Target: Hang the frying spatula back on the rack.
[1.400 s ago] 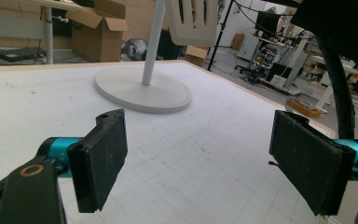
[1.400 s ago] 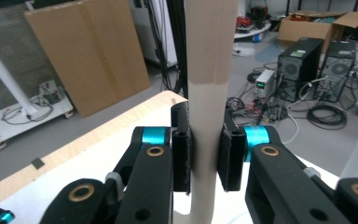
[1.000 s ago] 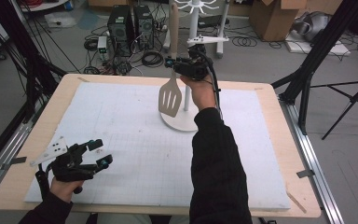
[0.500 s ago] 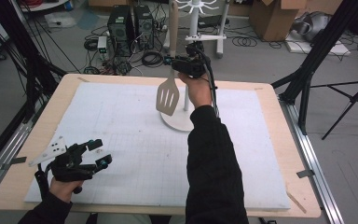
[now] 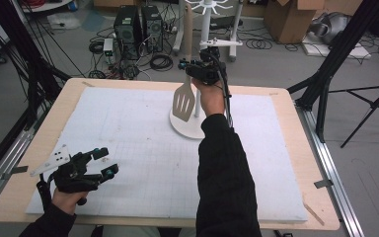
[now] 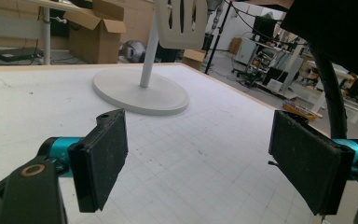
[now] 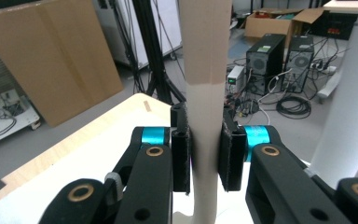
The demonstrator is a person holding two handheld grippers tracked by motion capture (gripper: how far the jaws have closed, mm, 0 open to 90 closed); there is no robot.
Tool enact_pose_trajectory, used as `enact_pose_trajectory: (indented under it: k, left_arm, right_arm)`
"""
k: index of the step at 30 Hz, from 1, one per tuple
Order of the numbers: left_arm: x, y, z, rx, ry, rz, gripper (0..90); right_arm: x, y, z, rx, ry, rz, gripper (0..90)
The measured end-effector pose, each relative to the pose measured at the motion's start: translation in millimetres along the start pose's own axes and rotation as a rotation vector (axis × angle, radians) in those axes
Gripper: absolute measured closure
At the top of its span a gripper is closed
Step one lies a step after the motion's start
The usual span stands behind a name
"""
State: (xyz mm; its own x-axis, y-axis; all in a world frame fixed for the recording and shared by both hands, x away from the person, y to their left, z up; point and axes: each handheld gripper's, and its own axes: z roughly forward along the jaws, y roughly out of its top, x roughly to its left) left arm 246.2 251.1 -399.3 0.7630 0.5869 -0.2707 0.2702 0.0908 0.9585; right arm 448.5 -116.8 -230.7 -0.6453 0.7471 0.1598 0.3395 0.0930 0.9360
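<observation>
My left gripper [image 5: 96, 163] rests low on the white mat [image 5: 128, 148] of the counter [image 5: 296, 163], well to the left of the stand [image 5: 190, 123] and nearer my body, its jaws wide apart with nothing between them. In the left gripper view the stand's round base [image 6: 140, 91] lies ahead, one thin pole rising from it.

The one spatula [image 5: 183, 102] hangs just left of the stand's pole, above the base. Its long axis runs upright: the slotted blade points down toward the base and the handle points up. I count three slots in the blade [image 6: 182, 23].

My right gripper [image 5: 185, 64] is up beside the pole, jaws closed tight on the spatula's handle [image 7: 205, 93], one pad pressing each side. The handle is pale below, tan above.

One stand, one spatula, two grippers.
</observation>
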Motion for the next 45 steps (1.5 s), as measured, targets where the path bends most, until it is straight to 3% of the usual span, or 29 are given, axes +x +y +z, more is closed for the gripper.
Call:
enact_pose_trajectory:
  k: [3, 7, 11, 13, 15, 19, 22, 25, 26, 31, 35, 36, 38, 41, 45]
  left_arm:
    - [0.1, 0.0, 0.0, 0.0, 0.0, 0.001, 19.9]
    - [-0.6, 0.0, 0.6, 0.002, -0.001, 0.002, 19.9]
    - [-0.6, 0.0, 0.6, 0.003, 0.001, 0.004, 19.9]
    - [-0.9, -0.1, 0.9, 0.003, 0.001, 0.004, 19.9]
    - [-0.9, -0.2, 1.0, 0.006, 0.001, 0.01, 19.9]
    - [-1.0, -0.5, 0.2, 0.006, -0.001, 0.017, 19.9]
    - [-0.3, -0.2, -1.2, -0.01, 0.006, 0.02, 19.0]
    - [0.6, -0.5, -2.1, -0.013, 0.031, 0.03, 18.0]
    - [0.9, -0.7, -2.2, -0.016, 0.046, 0.033, 17.4]
    - [2.5, -2.3, 0.6, 0.004, 0.064, 0.067, 16.0]
    - [1.9, -4.5, 6.5, 0.013, 0.067, 0.118, 16.1]
    - [1.9, -5.5, 8.2, 0.01, 0.071, 0.136, 16.1]
    - [2.4, -7.5, 10.8, 0.011, 0.081, 0.152, 16.1]
    - [4.5, -9.4, 13.3, 0.027, 0.088, 0.123, 16.2]
    - [4.5, -8.2, 13.2, 0.015, 0.093, 0.101, 17.2]
  right_arm:
    - [-0.3, -1.6, -1.7, -0.032, 0.029, 0.036, 78.8]
    - [-2.3, -4.0, -1.2, -0.016, -0.007, 0.037, 78.7]
    - [-5.9, -8.3, -3.2, -0.022, -0.008, 0.041, 77.7]
    - [-7.2, -8.6, -5.6, -0.032, -0.006, 0.052, 72.3]
    - [-8.0, -9.1, -8.8, -0.05, -0.005, 0.057, 60.9]
    - [-4.6, -16.6, -19.4, -0.051, -0.052, -0.009, 47.7]
    - [-0.2, -29.1, -31.7, -0.008, -0.115, -0.087, 36.7]
    - [2.3, -47.3, -49.7, 0.017, -0.13, -0.17, 30.6]
    - [3.1, -54.2, -56.4, 0.034, -0.13, -0.177, 28.5]
    - [4.6, -101.1, -94.9, 0.056, -0.057, -0.239, 15.5]
    - [3.5, -151.5, -129.0, 0.068, 0.013, -0.288, 15.5]
    - [2.9, -165.2, -137.2, 0.073, 0.008, -0.299, 15.5]
    - [0.9, -192.3, -152.9, 0.073, 0.006, -0.288, 15.5]
    - [-7.0, -227.1, -175.5, 0.054, -0.035, -0.236, 15.4]
    - [-18.5, -240.9, -191.8, 0.061, -0.084, -0.192, 15.5]
